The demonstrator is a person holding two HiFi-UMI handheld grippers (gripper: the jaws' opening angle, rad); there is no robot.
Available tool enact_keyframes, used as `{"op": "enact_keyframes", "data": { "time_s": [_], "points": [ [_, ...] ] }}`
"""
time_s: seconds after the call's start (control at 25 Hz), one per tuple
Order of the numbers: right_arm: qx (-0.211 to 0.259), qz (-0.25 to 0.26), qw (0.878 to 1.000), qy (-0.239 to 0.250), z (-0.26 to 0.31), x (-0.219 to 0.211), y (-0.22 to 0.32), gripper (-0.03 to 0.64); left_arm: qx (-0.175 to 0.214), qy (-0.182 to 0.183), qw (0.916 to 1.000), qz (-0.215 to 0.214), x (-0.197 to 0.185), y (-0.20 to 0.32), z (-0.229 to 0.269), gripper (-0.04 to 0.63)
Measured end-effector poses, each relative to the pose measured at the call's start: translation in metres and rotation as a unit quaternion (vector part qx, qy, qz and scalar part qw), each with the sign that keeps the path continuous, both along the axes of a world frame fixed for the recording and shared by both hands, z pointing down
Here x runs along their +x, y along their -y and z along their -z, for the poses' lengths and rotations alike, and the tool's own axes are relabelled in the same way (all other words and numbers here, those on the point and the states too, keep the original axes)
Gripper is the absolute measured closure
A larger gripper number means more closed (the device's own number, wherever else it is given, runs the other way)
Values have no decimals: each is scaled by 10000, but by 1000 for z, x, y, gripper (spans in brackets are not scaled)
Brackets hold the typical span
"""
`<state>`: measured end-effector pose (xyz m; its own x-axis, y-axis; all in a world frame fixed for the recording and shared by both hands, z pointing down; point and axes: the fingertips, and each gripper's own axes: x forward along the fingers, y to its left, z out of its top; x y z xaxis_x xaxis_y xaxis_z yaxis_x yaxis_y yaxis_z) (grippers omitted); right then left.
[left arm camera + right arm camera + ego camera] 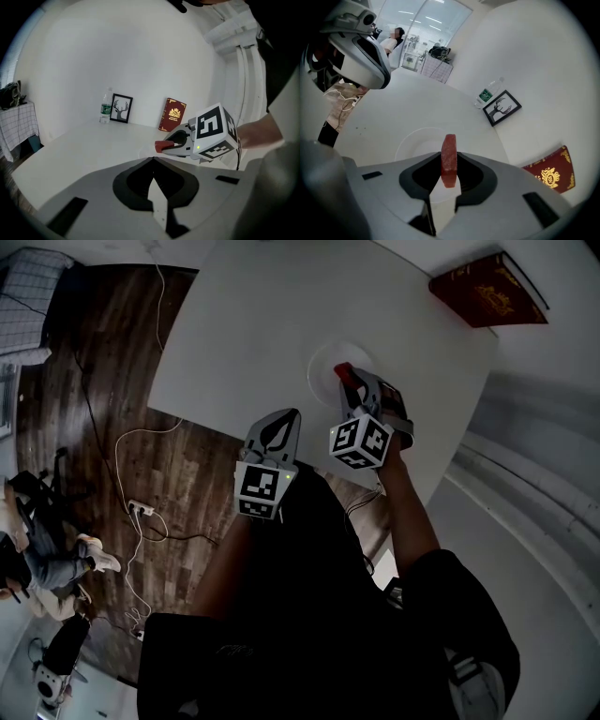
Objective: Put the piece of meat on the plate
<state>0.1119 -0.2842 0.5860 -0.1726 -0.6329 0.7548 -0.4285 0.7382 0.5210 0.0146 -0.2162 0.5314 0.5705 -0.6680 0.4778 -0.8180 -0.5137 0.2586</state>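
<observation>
A red slab of meat (pixel 449 158) stands on edge between the jaws of my right gripper (pixel 449 165), which is shut on it. It hangs just above the near part of a white plate (pixel 415 143) on the white table. In the head view the meat (pixel 343 374) and right gripper (pixel 345 381) are over the plate (pixel 328 362). My left gripper (pixel 292 415) hovers at the table's near edge, left of the right one, its jaws shut with nothing in them. From the left gripper view (pixel 152 160) the meat (pixel 163 146) shows ahead to the right.
A dark red book (pixel 487 289) lies at the table's far right corner. A framed deer picture (pixel 502 108) and a water bottle (pixel 488 93) stand against the wall. Cables and a power strip (pixel 141 509) lie on the wooden floor at left.
</observation>
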Motion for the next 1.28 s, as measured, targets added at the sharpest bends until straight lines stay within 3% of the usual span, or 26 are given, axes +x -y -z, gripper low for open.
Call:
{"op": "enact_keyframes", "data": {
  "time_s": [1.28],
  "points": [
    [130,129,9982,-579,-19,2,10,514,-301,-74,9993,201,-5,-6,-19,594]
  ]
}}
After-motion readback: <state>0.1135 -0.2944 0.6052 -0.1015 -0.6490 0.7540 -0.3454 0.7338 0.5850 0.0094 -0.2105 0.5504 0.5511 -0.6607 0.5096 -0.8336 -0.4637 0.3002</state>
